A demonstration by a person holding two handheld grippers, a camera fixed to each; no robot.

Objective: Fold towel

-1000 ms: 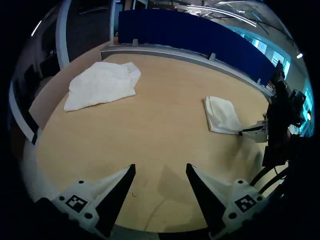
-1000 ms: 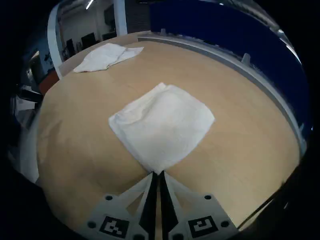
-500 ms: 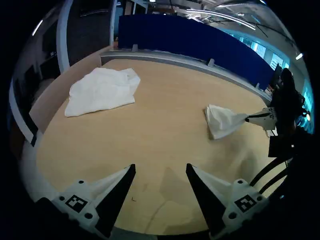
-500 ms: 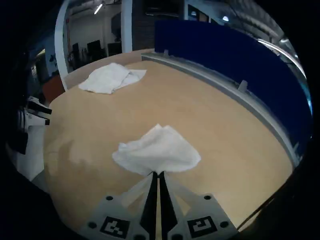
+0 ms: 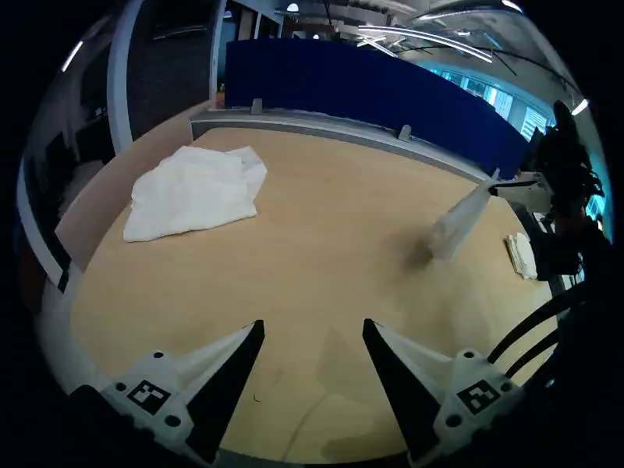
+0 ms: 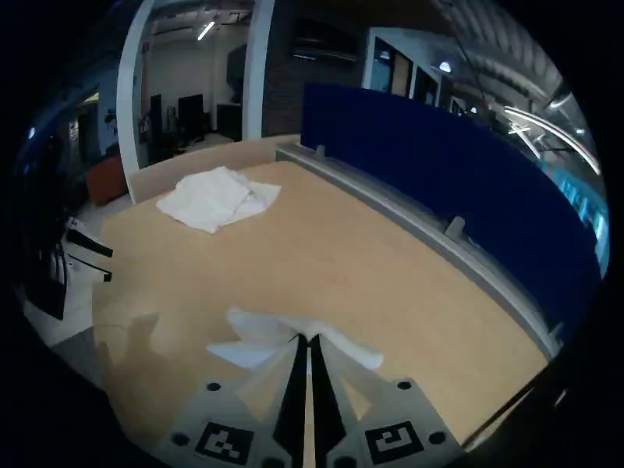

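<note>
Right tongs (image 6: 308, 341) clamped on a corner of the folded towel (image 5: 460, 222), lifted over the desk (image 5: 327, 242), right of frame. Left tongs (image 5: 312, 324) apart, empty, bottom centre. Risk: single-corner pinch, so folds may fall open or cloth may slip. Crumpled towel (image 5: 195, 191) upper left.

Light wooden table (image 5: 327, 234), blue partition (image 5: 366, 78) behind — strip lights (image 5: 421, 33) overhead (bright windows (image 5: 499, 97) beyond)
</note>
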